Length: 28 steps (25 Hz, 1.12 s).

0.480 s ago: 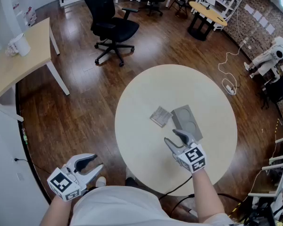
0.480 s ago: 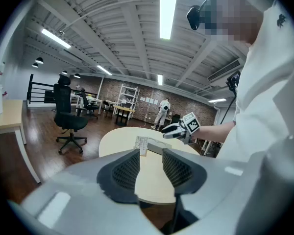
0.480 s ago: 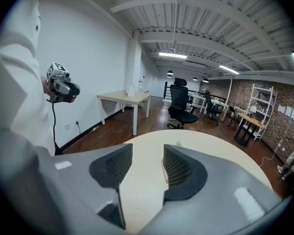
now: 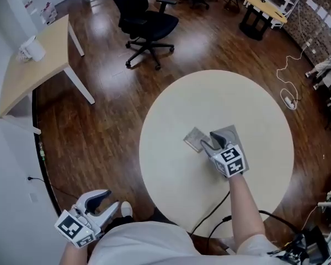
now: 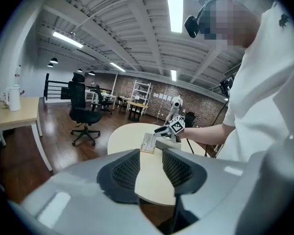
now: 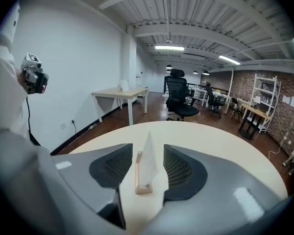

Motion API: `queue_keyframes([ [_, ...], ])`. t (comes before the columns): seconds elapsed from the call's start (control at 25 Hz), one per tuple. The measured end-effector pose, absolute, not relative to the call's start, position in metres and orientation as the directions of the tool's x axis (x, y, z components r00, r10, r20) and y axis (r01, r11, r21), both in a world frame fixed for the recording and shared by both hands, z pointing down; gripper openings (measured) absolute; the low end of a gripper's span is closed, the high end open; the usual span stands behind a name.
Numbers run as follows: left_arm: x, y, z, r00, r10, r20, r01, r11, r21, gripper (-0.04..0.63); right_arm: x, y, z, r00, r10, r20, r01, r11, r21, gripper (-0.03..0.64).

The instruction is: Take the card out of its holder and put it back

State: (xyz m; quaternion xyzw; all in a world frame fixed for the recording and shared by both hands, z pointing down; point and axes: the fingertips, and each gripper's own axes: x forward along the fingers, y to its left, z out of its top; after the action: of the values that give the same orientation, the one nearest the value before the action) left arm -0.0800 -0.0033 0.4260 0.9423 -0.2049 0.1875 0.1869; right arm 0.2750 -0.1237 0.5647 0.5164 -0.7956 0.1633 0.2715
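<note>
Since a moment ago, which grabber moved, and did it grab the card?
The right gripper reached forward. Its open jaws now stand either side of the card, not gripping it. The card stays in its holder. The left gripper stays low, open and empty.

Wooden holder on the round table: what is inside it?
A pale card stands upright in the wooden holder, between the open jaws of the right gripper, which do not seem to touch it. The card's bottom edge is hidden inside the slot.
</note>
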Motion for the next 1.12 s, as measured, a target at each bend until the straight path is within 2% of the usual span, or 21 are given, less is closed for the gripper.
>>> queue_keyframes([
  [0.28,-0.083,-0.003,0.432,0.814,-0.351,0.463,-0.511,-0.812,0.282,0.150,0.271,-0.139,0.601,-0.413,-0.637,0.651,-0.868,0.492,-0.069,0.175],
  [0.56,-0.087,0.000,0.440,0.793,-0.370,0.483,-0.547,-0.782,0.299,0.150,0.267,-0.140,0.612,-0.441,-0.622,0.647,-0.860,0.499,-0.106,0.043],
  [1.12,-0.099,-0.002,0.449,0.794,-0.371,0.481,-0.552,-0.770,0.318,0.147,0.263,-0.145,0.601,-0.442,-0.622,0.646,-0.860,0.499,-0.107,0.026],
])
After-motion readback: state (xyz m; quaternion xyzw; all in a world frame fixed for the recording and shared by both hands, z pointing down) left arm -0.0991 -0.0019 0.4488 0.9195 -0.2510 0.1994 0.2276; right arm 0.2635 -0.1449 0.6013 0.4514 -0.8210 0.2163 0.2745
